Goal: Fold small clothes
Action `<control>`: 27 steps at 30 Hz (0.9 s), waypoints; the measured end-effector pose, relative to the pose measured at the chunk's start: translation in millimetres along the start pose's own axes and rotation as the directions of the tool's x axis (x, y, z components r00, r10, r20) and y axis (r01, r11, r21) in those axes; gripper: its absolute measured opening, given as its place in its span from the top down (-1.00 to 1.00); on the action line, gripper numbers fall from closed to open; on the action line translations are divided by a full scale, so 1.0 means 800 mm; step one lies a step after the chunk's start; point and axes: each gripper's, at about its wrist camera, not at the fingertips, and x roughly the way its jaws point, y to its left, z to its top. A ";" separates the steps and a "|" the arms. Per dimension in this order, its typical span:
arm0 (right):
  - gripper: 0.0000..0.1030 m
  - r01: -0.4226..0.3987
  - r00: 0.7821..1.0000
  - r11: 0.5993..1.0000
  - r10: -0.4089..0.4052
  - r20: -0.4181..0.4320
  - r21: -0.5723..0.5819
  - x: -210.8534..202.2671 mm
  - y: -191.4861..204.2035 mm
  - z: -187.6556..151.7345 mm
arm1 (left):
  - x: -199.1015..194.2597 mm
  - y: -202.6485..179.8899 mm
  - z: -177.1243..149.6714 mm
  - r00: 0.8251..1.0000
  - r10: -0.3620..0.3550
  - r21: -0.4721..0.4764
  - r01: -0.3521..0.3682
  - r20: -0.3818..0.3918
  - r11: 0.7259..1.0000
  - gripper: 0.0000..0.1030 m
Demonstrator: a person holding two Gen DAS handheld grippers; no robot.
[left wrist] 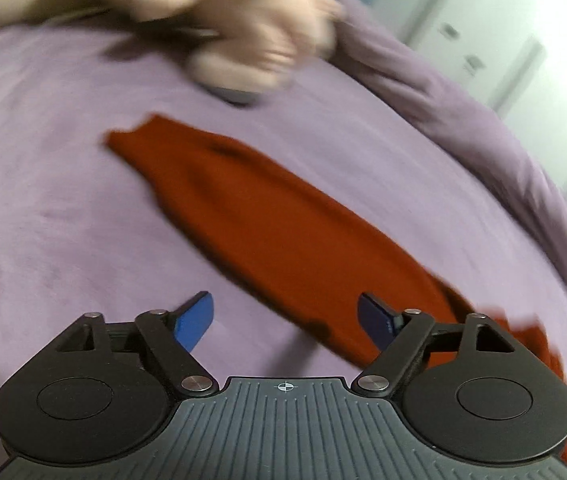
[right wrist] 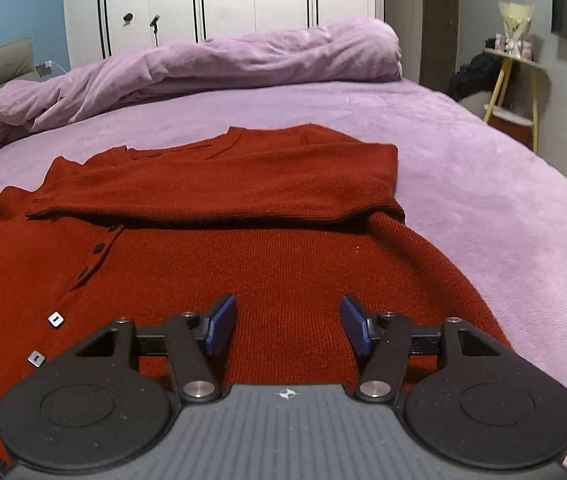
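We see the right gripper (right wrist: 288,327) nearest in its own cam, jaws spread, blue pads (right wrist: 219,326) apart w/ nothing between them, hovering over the knit. No pinch visible. Below it lies the red cardigan (right wrist: 275,268), flat on the purple bedsheet (right wrist: 483,184). Button placket runs diagonally on the left, dark buttons (right wrist: 98,246) visible, plus two small square silver tags or snaps (right wrist: 56,319) nearer the cam; can't tell which. Further up, one sleeve (right wrist: 223,184) is folded across the chest, cuff end toward the left, its fold edge at the right side of the garment. Neckline sits past that. Beyond the cardigan: bare sheet, then a rolled purple duvet (right wrist: 203,68) across the far side of the bed. Behind it a white wardrobe (right wrist: 223,0), blue wall at left, a yellow-legged side table (right wrist: 515,80) at right.

Left cam is motion-blurred. Left gripper (left wrist: 285,320) also w/ jaws spread, nothing between the pads (left wrist: 195,322). Left pad is over bare sheet, right pad over the edge of red knit. The other sleeve (left wrist: 263,216) stretches out diagonally from lower right up to its cuff at upper left, lying flat on the sheet. Past the cuff, a small dark obj (left wrist: 235,96), too blurred to ID. Beyond that a pale plush toy (left wrist: 243,32), blurred. Duvet edge runs along the right.
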 end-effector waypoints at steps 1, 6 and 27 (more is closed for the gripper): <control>-0.16 0.005 1.000 1.000 -0.005 0.010 -0.004 0.000 0.002 -0.002 | 0.006 0.019 0.012 1.000 -0.010 -0.063 0.011 0.014 0.998 -0.43; -0.19 0.024 1.000 1.000 -0.024 0.013 -0.020 0.002 0.007 -0.002 | 0.042 0.066 0.053 0.997 -0.065 -0.299 0.077 0.051 0.951 -0.10; -0.24 0.017 0.999 1.000 -0.017 0.033 -0.004 0.006 0.004 -0.006 | -0.088 -0.186 -0.006 0.864 -0.498 0.230 0.471 0.075 0.852 0.83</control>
